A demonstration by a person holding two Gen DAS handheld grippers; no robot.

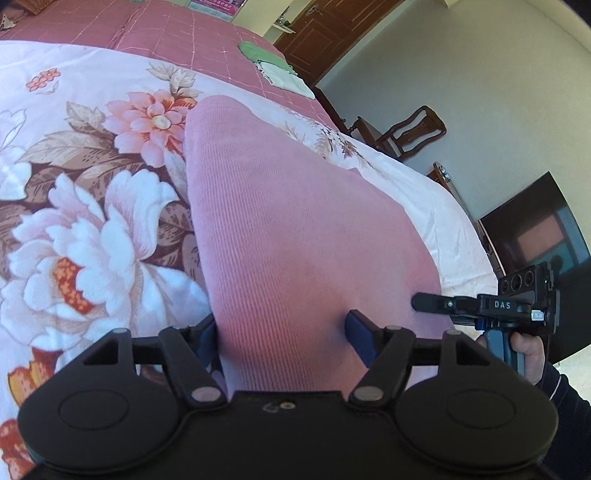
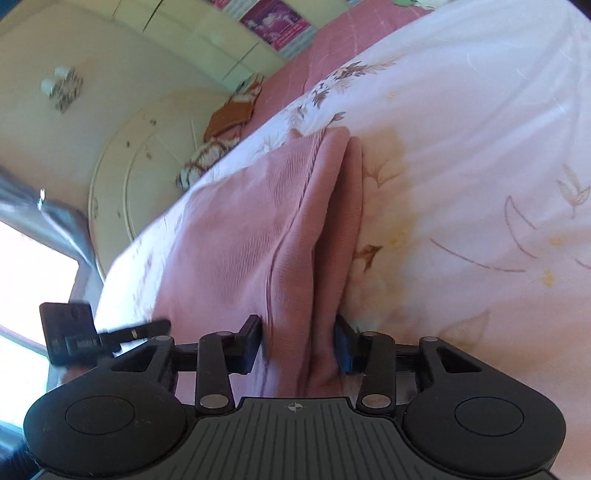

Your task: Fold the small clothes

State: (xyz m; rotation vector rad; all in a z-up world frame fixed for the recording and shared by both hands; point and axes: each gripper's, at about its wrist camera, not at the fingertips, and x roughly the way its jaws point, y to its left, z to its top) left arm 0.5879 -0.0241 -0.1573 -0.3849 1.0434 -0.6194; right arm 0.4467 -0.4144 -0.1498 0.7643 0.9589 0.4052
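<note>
One ribbed pink garment (image 1: pixel 295 229), bunched.

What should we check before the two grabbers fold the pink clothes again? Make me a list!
1. Left gripper has cloth between its fingers: ok, the pink garment fills the gap.
2. Right gripper has cloth between its fingers: ok, bunched pink fabric sits there.
3. Both grips are tight: cannot tell, neither gripper's fingers are fully together around the cloth.
4. Garment is smooth: not ok, the right wrist view shows long creases and a doubled edge.
5. Far end rests on the floral quilt: ok.
6. Landing spot is free of other clothes: ok, the green and white folded pile lies far off on the pink bedspread.
</note>
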